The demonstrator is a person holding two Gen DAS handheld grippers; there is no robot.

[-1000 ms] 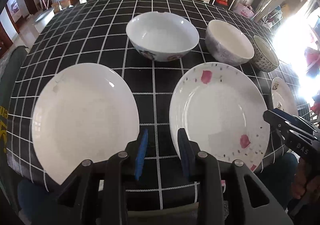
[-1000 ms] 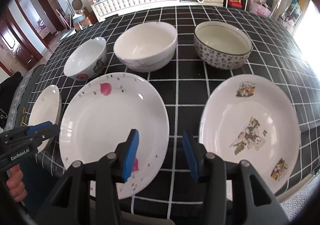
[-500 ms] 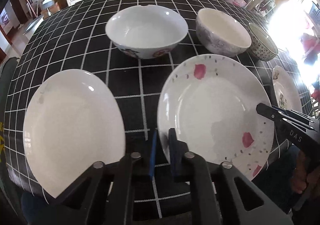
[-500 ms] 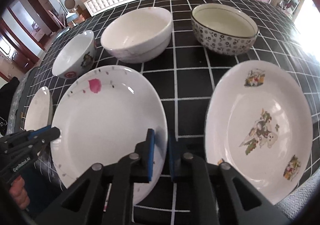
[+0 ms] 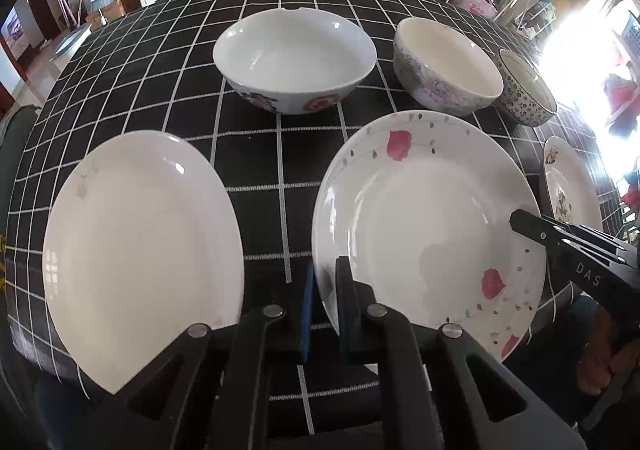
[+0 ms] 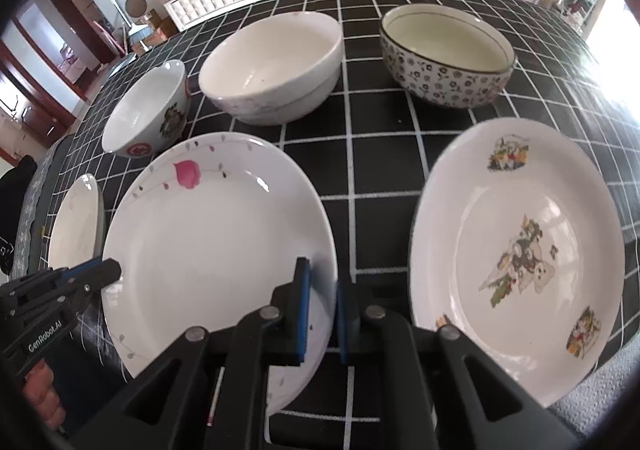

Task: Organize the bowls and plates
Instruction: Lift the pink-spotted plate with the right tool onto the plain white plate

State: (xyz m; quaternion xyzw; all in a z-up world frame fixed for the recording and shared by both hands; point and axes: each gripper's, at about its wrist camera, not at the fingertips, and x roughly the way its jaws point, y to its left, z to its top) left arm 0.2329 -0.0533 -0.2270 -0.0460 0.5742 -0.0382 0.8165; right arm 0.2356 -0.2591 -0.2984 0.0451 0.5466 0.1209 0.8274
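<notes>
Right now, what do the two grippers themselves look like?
Both are black plastic with blue pads on the fingertips and silver rivets at the finger pivots. The left gripper carries white "GenRobot.AI" lettering on its side, seen from the right wrist; the right gripper shows "DAS" from the left wrist. Bare fingers hold each; no sleeves or cables show.

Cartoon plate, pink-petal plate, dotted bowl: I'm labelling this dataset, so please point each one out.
cartoon plate point(image 6: 516, 270), right wrist view, on its central picture.
pink-petal plate point(image 6: 212, 250), right wrist view, on its bare white well.
dotted bowl point(image 6: 444, 80), right wrist view, on its patterned outer wall.
</notes>
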